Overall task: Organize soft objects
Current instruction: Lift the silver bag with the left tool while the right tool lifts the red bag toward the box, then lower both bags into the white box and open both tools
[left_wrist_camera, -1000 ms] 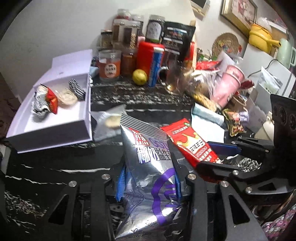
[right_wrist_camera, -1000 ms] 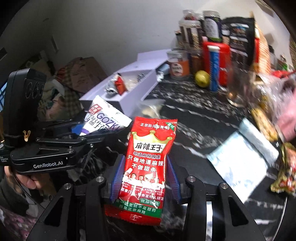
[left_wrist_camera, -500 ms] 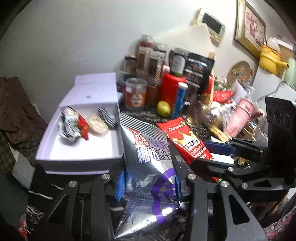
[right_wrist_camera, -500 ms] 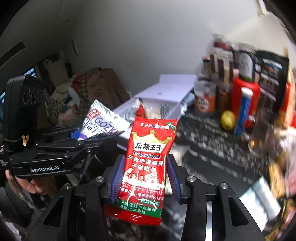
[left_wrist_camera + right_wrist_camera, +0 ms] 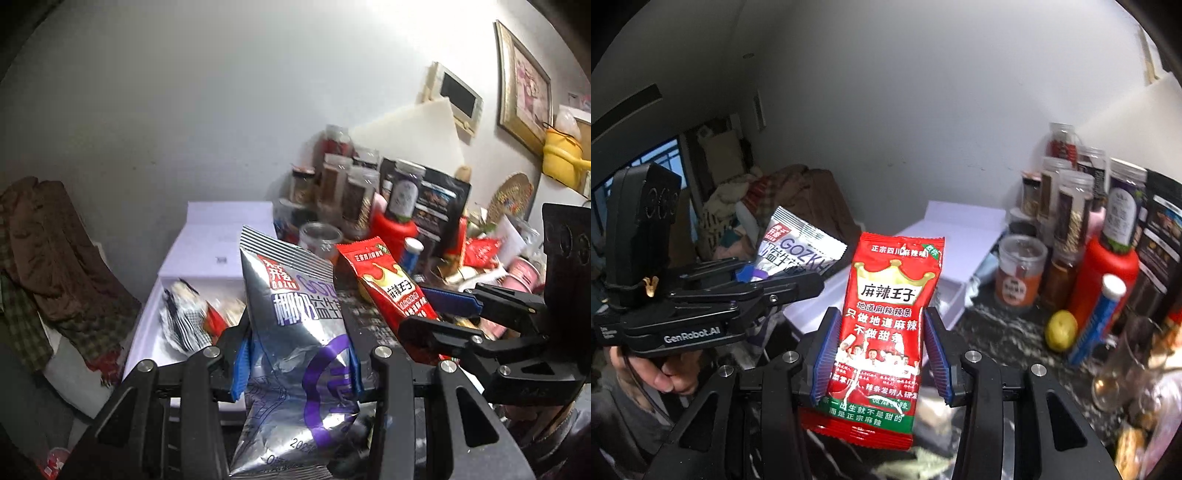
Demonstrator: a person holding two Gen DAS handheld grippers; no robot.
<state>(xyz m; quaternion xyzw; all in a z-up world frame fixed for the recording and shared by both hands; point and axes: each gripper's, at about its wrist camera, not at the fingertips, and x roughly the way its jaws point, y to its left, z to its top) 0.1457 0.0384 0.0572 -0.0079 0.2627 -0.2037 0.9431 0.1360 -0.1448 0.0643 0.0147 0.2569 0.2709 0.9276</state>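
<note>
Shiny silver foil snack bag (image 5: 299, 332) with purple ring and red logo; glossy red snack packet (image 5: 886, 325) with gold crown, green bottom band; open white cardboard box (image 5: 207, 251); black white-veined marble counter (image 5: 997, 332).

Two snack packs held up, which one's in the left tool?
The silver-and-purple pack, clamped in the left tool. The red crown-printed pack sits in the right tool.
</note>
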